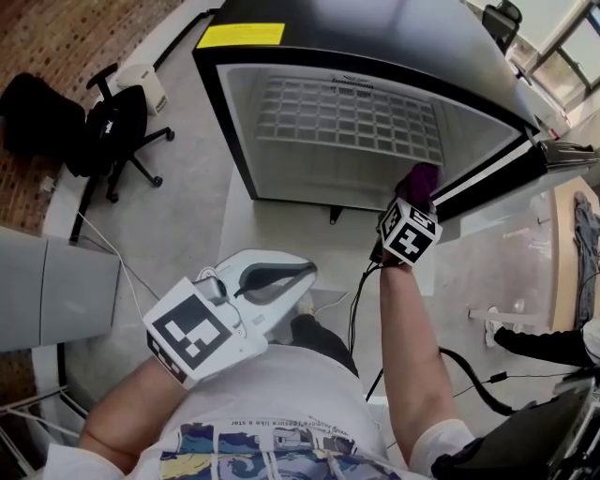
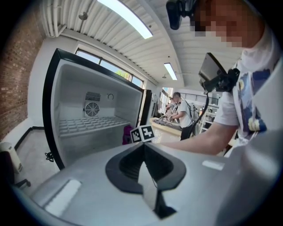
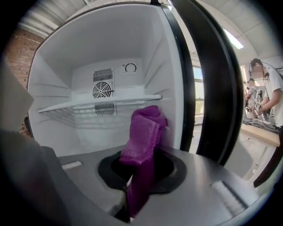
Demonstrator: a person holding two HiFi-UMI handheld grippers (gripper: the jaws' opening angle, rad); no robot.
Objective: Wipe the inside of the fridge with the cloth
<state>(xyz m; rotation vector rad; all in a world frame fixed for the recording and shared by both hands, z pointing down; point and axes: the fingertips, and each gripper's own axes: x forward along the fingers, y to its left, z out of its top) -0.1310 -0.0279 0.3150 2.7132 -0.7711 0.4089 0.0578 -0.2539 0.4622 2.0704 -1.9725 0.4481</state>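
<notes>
Right claw [image 3: 132, 201]: pinched the purple knitted cloth [image 3: 143, 132], whose long axis stood upright.
Cloth to fridge: at the open mouth of the black, white-lined fridge [image 3: 66, 66], interior straight ahead, right wall just beside.
Left claw [image 2: 148, 185]: pressed together, empty, well back; the other was nearer.

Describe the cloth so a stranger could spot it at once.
Find the open black-framed fridge with the white interior. At its right edge, near the door, the right gripper is shut on a cloth that sticks up out of it. It is the only magenta thing there, bright against the white wire shelf.
</notes>
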